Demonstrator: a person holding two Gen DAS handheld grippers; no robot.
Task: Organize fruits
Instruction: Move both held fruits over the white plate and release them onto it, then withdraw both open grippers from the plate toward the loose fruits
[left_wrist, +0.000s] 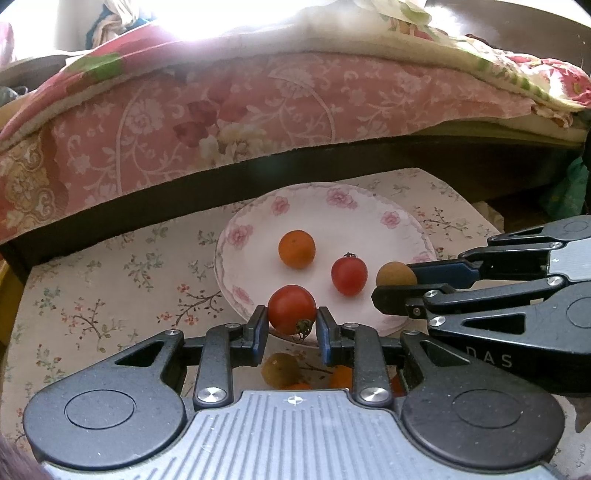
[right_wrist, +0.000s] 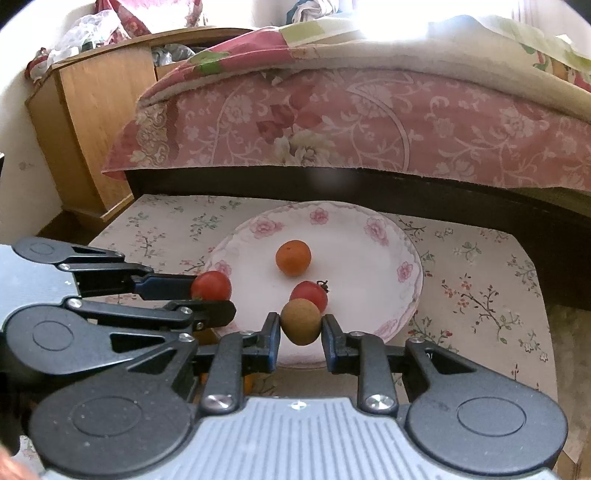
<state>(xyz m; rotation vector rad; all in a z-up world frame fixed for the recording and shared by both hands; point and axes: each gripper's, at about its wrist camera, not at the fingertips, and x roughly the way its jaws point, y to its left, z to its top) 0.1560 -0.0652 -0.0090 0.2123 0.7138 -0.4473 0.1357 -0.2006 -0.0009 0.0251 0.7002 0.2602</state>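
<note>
Left gripper (left_wrist: 291, 317) clamped on a tomato (left_wrist: 291, 309), right gripper (right_wrist: 301, 328) clamped on a brown fruit (right_wrist: 301, 321) (longan, probably). Both hover over the plate's (right_wrist: 369, 225) near rim, plate centre straight ahead; orange (right_wrist: 293, 257) and second tomato (right_wrist: 309, 293) already there.

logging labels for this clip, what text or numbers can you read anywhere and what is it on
"DAS": white letters on the black body of the right hand-held gripper, seen in the left wrist view; the word may be cut off.
A small white mark on the same gripper's arm in the right wrist view is too small to read.
No text on the plate, fruits, tablecloth or bedding.
</note>
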